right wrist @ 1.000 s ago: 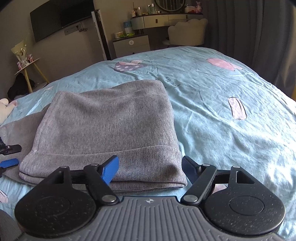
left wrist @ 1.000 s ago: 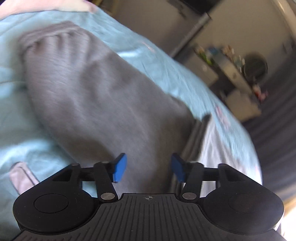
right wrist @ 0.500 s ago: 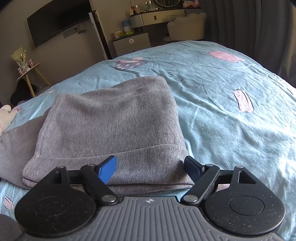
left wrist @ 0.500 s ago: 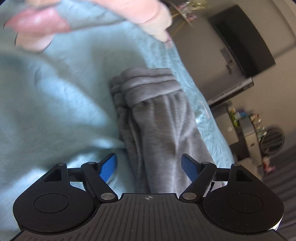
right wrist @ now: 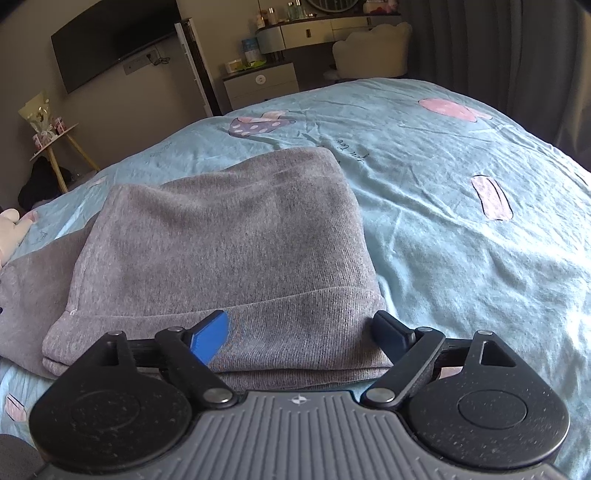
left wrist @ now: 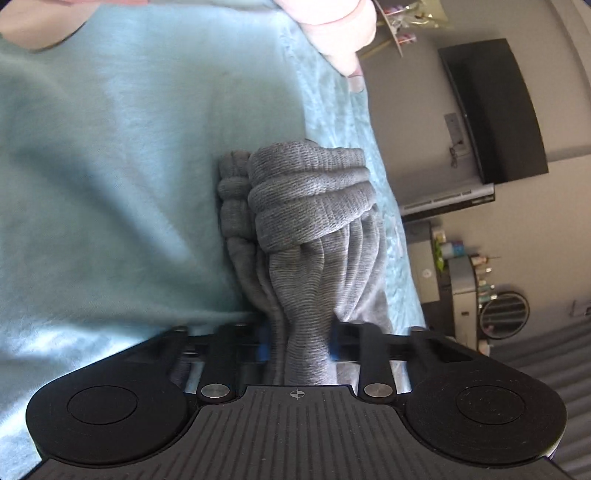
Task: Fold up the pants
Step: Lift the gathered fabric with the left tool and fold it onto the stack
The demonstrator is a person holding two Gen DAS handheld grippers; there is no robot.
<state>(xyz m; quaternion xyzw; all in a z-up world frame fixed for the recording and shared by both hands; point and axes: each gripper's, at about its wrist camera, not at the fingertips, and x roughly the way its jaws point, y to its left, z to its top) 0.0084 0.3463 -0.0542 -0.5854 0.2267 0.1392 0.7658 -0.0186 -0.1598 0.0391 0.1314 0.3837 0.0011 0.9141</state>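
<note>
Bunching ribbed grey knit pants point(left wrist: 310, 206), left tool point(left wrist: 297, 345) clamps folds.

We are in a home bedroom: a bed with a light-blue patterned sheet point(right wrist: 461, 236) lies under our right gripper, a wall-mounted TV point(right wrist: 107, 40) and dressing table point(right wrist: 317, 29) ahead of it.
</note>
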